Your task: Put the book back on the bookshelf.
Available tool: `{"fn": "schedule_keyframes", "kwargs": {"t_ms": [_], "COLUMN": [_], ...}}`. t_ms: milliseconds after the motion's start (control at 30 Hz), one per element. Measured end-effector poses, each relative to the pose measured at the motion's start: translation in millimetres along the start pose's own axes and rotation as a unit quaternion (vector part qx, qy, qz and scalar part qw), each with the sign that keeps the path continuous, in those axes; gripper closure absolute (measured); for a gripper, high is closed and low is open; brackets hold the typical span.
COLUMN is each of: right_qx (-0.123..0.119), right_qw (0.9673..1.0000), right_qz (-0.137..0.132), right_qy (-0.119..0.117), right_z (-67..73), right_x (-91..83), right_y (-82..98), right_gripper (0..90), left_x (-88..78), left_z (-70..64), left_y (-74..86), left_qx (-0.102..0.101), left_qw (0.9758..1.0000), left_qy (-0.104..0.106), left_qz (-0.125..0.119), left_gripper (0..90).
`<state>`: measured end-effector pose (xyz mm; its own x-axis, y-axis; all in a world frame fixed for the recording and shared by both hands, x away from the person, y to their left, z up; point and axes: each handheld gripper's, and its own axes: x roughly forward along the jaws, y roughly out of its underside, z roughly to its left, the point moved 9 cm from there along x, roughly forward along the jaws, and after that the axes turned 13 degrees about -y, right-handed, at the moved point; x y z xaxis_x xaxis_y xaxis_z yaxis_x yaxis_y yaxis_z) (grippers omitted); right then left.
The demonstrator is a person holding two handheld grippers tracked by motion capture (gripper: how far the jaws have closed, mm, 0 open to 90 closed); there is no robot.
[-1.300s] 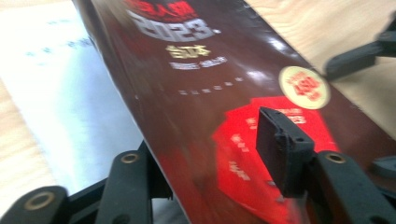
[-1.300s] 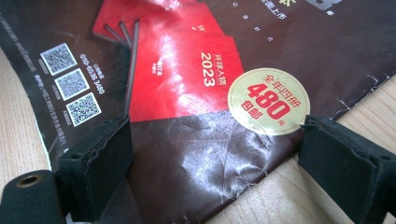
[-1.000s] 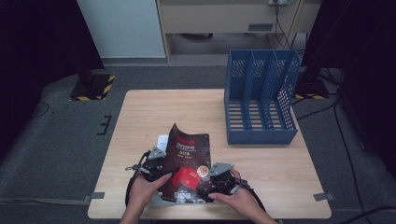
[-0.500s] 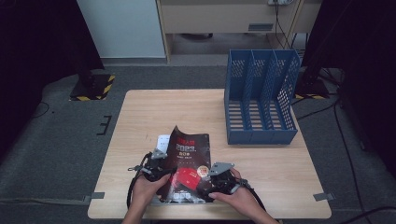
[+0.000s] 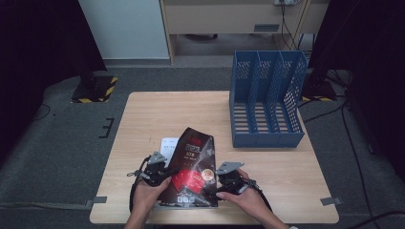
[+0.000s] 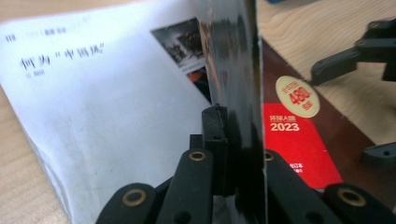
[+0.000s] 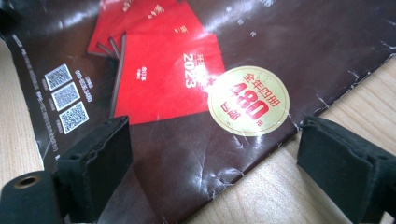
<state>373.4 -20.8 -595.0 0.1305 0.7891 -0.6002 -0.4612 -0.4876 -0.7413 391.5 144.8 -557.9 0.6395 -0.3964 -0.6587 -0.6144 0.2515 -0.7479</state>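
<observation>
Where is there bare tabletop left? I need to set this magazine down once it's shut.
Free: the far left of the table, from its back edge down to the magazine and across to the file rack; also the near right strip in front of the rack. Crowded: the near middle, where both grippers meet the magazine.

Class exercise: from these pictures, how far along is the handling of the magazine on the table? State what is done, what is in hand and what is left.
Done: the left gripper has just been closing and is shut on the dark cover, lifted off the white page. In hand: the magazine lies on the table, right gripper open over its corner. Left, probably: the blue file rack stands empty, so filing likely remains.
</observation>
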Motion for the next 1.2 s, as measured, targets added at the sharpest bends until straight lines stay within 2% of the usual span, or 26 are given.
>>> {"fn": "schedule_keyframes", "kwargs": {"t_ms": [67, 267, 333, 400, 600, 733, 833, 933, 1033, 1067, 1100, 1200], "right_qx": [0.001, 0.014, 0.016, 0.028, 0.038, 0.039, 0.034, 0.032, 0.029, 0.029, 0.025, 0.024], "right_qw": [1.0000, 0.9998, 0.9998, 0.9994, 0.9988, 0.9984, 0.9987, 0.9987, 0.9988, 0.9988, 0.9990, 0.9990], "right_qz": [0.001, 0.000, 0.000, -0.003, -0.004, -0.008, -0.006, -0.011, -0.016, -0.016, -0.018, -0.018], "right_qy": [-0.001, -0.012, -0.013, -0.022, -0.030, -0.040, -0.038, -0.037, -0.036, -0.036, -0.034, -0.032], "right_z": [-0.7, -2.1, -2.7, -4.4, -9.3, -7.5, -6.7, -6.5, -6.4, -6.4, -6.5, -6.1], "right_x": [-0.3, -1.6, -1.9, -3.0, -0.1, 6.4, 9.1, 9.7, 9.5, 9.5, 9.7, 9.9], "right_y": [-0.2, -1.0, -1.2, -2.4, -7.5, -12.4, -13.7, -13.7, -13.1, -13.1, -12.7, -12.5], "right_gripper": [9.3, 8.0, 8.0, 7.7, 7.8, 8.5, 8.3, 8.5, 8.6, 8.6, 8.6, 8.6], "left_x": [-1.3, -13.5, -15.1, -17.9, -25.4, -26.8, -24.0, -19.8, -14.3, -14.3, -10.8, -9.6], "left_z": [-0.5, -4.0, -4.9, -5.7, -6.7, -6.7, -4.8, -0.9, 7.1, 7.1, 13.6, 28.1], "left_y": [-0.7, -9.4, -10.4, -12.2, -14.7, -15.8, -13.6, -10.2, -6.9, -6.9, -3.0, 0.6], "left_qx": [0.001, 0.013, 0.011, 0.015, 0.015, 0.014, 0.010, 0.007, 0.003, 0.003, 0.005, -0.014], "left_qw": [1.0000, 0.9993, 0.9992, 0.9988, 0.9978, 0.9974, 0.9979, 0.9986, 0.9984, 0.9984, 0.9974, 0.9947], "left_qy": [0.001, 0.008, 0.010, 0.011, 0.012, 0.014, 0.014, 0.004, -0.038, -0.038, -0.065, -0.100], "left_qz": [-0.003, -0.034, -0.038, -0.044, -0.063, -0.070, -0.063, -0.053, -0.043, -0.043, -0.031, -0.022], "left_gripper": [90.0, 90.0, 90.0, 90.0, 90.0, 90.0, 90.0, 87.2, 73.9, 68.4, 63.2, 49.4]}}
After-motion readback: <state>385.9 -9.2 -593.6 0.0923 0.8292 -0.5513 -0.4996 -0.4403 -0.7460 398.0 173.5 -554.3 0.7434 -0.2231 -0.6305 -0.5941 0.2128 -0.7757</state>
